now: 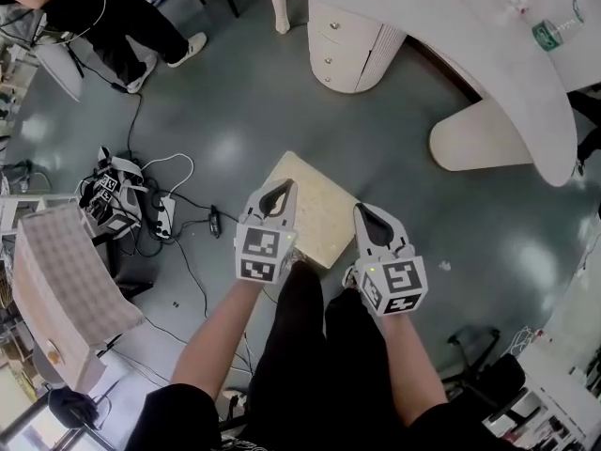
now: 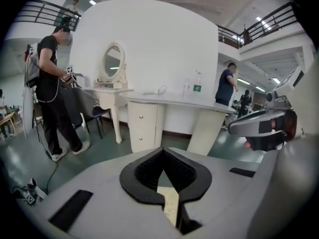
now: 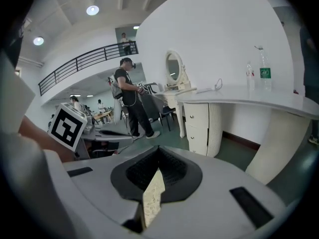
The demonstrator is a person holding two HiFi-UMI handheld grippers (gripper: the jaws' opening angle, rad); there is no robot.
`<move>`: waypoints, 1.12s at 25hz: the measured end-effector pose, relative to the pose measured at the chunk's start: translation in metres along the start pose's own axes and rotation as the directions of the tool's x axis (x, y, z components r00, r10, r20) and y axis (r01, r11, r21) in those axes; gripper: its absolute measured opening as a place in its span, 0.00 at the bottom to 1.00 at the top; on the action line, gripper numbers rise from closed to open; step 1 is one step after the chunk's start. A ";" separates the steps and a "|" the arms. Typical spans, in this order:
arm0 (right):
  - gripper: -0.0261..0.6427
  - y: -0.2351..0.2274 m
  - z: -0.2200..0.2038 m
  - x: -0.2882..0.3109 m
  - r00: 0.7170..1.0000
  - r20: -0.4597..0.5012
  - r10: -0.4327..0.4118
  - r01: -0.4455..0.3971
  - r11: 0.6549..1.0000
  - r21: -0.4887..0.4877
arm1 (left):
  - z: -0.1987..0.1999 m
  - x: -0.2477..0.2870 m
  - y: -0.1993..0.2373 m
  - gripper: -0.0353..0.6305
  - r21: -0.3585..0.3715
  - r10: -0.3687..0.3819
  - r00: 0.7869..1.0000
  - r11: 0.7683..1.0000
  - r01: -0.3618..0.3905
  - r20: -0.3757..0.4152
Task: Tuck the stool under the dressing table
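Note:
The stool (image 1: 315, 207) has a square cream seat and stands on the green floor in front of me. It is apart from the white curved dressing table (image 1: 451, 26) at the upper right. My left gripper (image 1: 281, 192) hovers over the seat's left side and my right gripper (image 1: 366, 216) over its right edge, both shut and empty. In the left gripper view the shut gripper (image 2: 162, 153) points toward the dressing table (image 2: 174, 103), with a strip of the stool (image 2: 170, 205) showing below. The right gripper view shows its gripper (image 3: 158, 156), the stool (image 3: 153, 199) and the dressing table (image 3: 239, 101) the same way.
The table's drawer unit (image 1: 346, 47) and curved leg panel (image 1: 479, 139) flank the knee space. Cables and a power strip (image 1: 141, 205) lie on the floor at left, beside a quilted box (image 1: 61, 280). A person (image 1: 103, 12) stands at the far left. Bottles (image 1: 554, 31) stand on the table.

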State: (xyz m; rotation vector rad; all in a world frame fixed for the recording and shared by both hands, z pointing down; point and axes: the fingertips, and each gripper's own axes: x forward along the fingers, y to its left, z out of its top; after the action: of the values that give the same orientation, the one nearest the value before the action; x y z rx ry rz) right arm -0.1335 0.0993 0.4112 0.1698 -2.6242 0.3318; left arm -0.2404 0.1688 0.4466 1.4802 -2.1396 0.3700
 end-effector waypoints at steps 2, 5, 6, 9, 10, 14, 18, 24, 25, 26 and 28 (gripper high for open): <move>0.05 -0.007 -0.026 0.007 0.999 -0.038 -0.007 0.007 1.000 0.023 | -0.022 0.009 0.002 0.06 0.002 -0.021 0.999 1.000 0.021 -0.050; 0.05 -0.015 -0.062 0.017 0.996 -0.086 -0.005 0.012 0.996 0.083 | -0.059 0.022 0.011 0.06 -0.001 -0.049 0.990 0.999 0.049 -0.133; 0.05 -0.017 -0.073 0.020 0.995 -0.096 -0.006 0.016 0.994 0.110 | -0.072 0.027 0.016 0.06 -0.008 -0.054 0.985 0.999 0.053 -0.161; 0.05 -0.022 -0.103 0.028 0.991 -0.137 -0.012 0.036 0.984 0.176 | -0.107 0.038 0.031 0.06 -0.024 -0.063 0.968 0.998 0.058 -0.245; 0.05 -0.023 -0.113 0.030 0.988 -0.156 -0.011 0.042 0.981 0.192 | -0.116 0.040 0.035 0.06 -0.024 -0.067 0.961 0.998 0.063 -0.267; 0.05 -0.024 -0.155 0.038 0.976 -0.219 0.006 0.055 0.961 0.271 | -0.150 0.052 0.038 0.10 -0.012 -0.108 0.930 0.994 0.111 -0.351; 0.07 -0.030 -0.194 0.043 0.961 -0.276 -0.011 0.104 0.940 0.324 | -0.180 0.069 0.037 0.16 -0.014 -0.153 0.897 0.987 0.162 -0.415; 0.30 -0.031 -0.254 0.047 0.938 -0.345 0.000 0.169 0.872 0.459 | -0.219 0.088 0.052 0.29 -0.027 -0.168 0.842 0.983 0.180 -0.512; 0.32 -0.031 -0.264 0.047 0.936 -0.351 0.001 0.180 0.857 0.483 | -0.225 0.091 0.055 0.32 -0.029 -0.169 0.833 0.983 0.181 -0.526; 0.34 -0.032 -0.275 0.047 0.935 -0.354 0.003 0.189 0.841 0.507 | -0.231 0.094 0.059 0.34 -0.034 -0.172 0.825 0.983 0.183 -0.538; 0.36 -0.035 -0.296 0.049 0.936 -0.352 0.008 0.201 0.809 0.553 | -0.242 0.103 0.069 0.38 -0.044 -0.176 0.812 0.982 0.183 -0.556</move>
State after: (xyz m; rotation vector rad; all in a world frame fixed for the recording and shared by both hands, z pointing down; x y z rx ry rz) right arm -0.0369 0.1404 0.6942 0.4109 -2.0856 1.0338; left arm -0.2717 0.2314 0.7091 1.3528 -1.5199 0.6562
